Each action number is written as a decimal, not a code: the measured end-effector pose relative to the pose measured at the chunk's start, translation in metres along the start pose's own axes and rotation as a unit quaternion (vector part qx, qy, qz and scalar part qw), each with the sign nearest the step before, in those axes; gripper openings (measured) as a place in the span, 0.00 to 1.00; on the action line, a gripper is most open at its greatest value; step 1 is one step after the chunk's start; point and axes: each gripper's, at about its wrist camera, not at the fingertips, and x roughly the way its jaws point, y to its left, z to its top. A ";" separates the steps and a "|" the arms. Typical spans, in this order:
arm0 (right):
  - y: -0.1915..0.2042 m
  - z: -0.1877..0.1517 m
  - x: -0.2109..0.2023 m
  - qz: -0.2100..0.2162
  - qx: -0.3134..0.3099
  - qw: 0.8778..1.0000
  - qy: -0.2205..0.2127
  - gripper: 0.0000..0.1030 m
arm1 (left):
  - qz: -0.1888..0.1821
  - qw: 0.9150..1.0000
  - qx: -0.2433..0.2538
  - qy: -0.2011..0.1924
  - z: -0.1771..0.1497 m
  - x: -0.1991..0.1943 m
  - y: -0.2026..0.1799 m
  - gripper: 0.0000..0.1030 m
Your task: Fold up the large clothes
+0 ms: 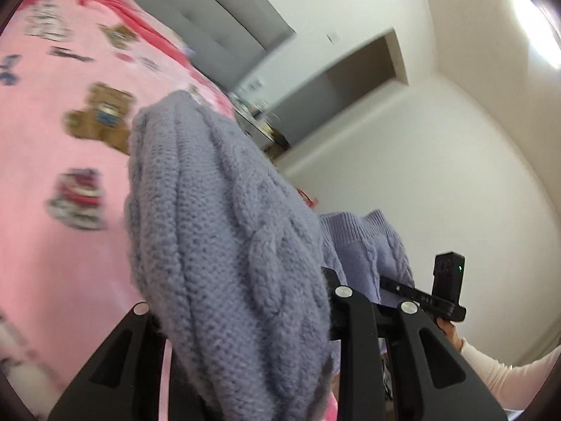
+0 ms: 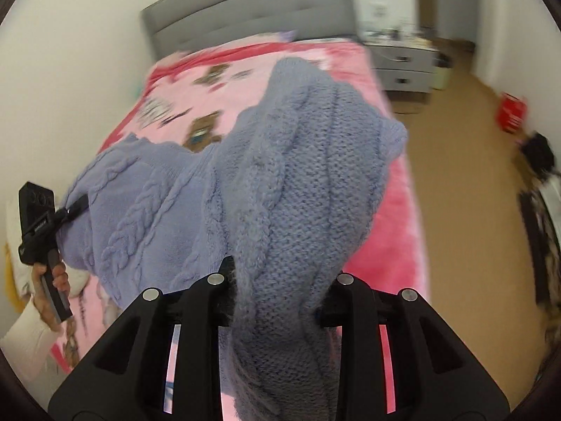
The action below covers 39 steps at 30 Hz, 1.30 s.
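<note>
Above the bed (image 2: 392,231), both tools, left (image 1: 242,315) and right (image 2: 277,301), clamp a bunched lilac cable-knit sweater (image 2: 280,175).

One lavender cable-knit sweater (image 2: 298,175) hangs over one pink teddy-bear blanket (image 2: 168,98) on one bed with a grey headboard (image 2: 245,10). Two black grippers show: the left gripper (image 2: 75,207) and the right gripper (image 2: 277,301). One grey two-drawer nightstand (image 2: 403,66), one red box (image 2: 510,114).
</note>
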 end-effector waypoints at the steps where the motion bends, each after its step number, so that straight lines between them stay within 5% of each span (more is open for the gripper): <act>1: -0.021 -0.012 -0.006 -0.010 0.022 1.000 -0.004 0.24 | -0.010 1.000 -0.001 0.008 -0.002 0.021 -0.004 0.28; 4: -0.062 -0.048 0.004 -0.027 0.058 0.998 0.010 0.25 | -0.019 0.999 -0.005 0.037 -0.014 0.074 -0.002 0.28; 9: -0.119 -0.121 0.064 -0.066 0.127 0.988 0.052 0.25 | 0.022 0.993 -0.013 0.117 -0.050 0.151 0.032 0.28; 12: -0.141 -0.153 0.095 -0.114 0.163 0.977 0.071 0.25 | 0.044 0.992 -0.048 0.106 -0.063 0.161 0.061 0.28; 15: -0.161 -0.176 0.109 -0.114 0.208 0.968 0.078 0.27 | 0.116 0.984 -0.052 0.128 -0.069 0.168 0.085 0.32; 18: -0.158 -0.176 0.125 -0.142 0.188 0.967 0.096 0.31 | 0.166 0.971 -0.022 0.170 -0.072 0.175 0.094 0.48; 20: -0.156 -0.172 0.133 -0.163 0.178 0.964 0.114 0.38 | 0.178 0.966 -0.018 0.187 -0.065 0.174 0.102 0.73; 22: -0.153 -0.170 0.131 -0.191 0.171 0.959 0.121 0.58 | 0.191 0.960 -0.013 0.206 -0.056 0.173 0.108 0.86; 24: -0.152 -0.165 0.127 -0.207 0.170 0.956 0.117 0.71 | 0.193 0.956 -0.006 0.222 -0.044 0.173 0.112 0.89; 26: -0.149 -0.163 0.118 -0.209 0.168 0.958 0.104 0.73 | 0.202 0.951 0.015 0.233 -0.037 0.169 0.111 0.92; 32: -0.122 -0.168 0.057 -0.265 0.134 0.955 -0.014 0.87 | 0.243 0.947 0.091 0.187 -0.020 0.135 0.086 0.94; 36: -0.089 -0.169 0.030 -0.285 0.094 0.952 -0.062 0.90 | 0.304 0.939 0.128 0.098 -0.009 0.101 0.055 0.94; 39: -0.064 -0.171 0.009 -0.275 0.108 0.950 -0.102 0.92 | 0.371 0.917 0.145 0.001 -0.015 0.069 0.008 0.94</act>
